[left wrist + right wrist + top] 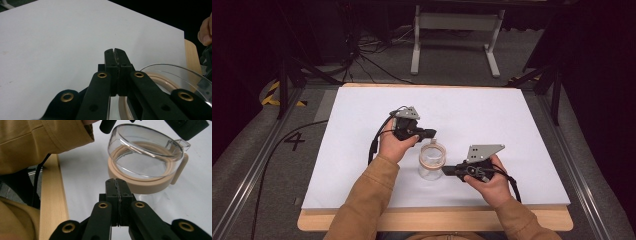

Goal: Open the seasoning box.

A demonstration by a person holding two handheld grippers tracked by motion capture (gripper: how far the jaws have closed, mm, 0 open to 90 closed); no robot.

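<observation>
1. Since both grippers have their jaws pressed fully together with nothing between them, any pick-up has to begin with an opening, and the question is from which side the clear jug (432, 161) gets approached.
2. That jug stands upright on the white tabletop (492, 120), a beige ring (140, 183) around its glass wall below the rim, its long axis vertical and its mouth facing up.
3. Seen from the high view, the left gripper (432, 133) sits at about 11 o'clock from the jug, its closed tips pointing toward 3 o'clock and passing just beyond the rim.
4. From the same view, the right gripper (445, 171) lies at about 4 o'clock from the jug, tips pointing toward 9 o'clock and nearly at the glass wall.
5. Along the right gripper's own jaws (117, 185), the jug is straight ahead at 12 o'clock, very near, so this hand looks the nearer and better lined up.
6. Along the left gripper's jaws (115, 53), the rim falls low at 4 o'clock, off its line.
</observation>
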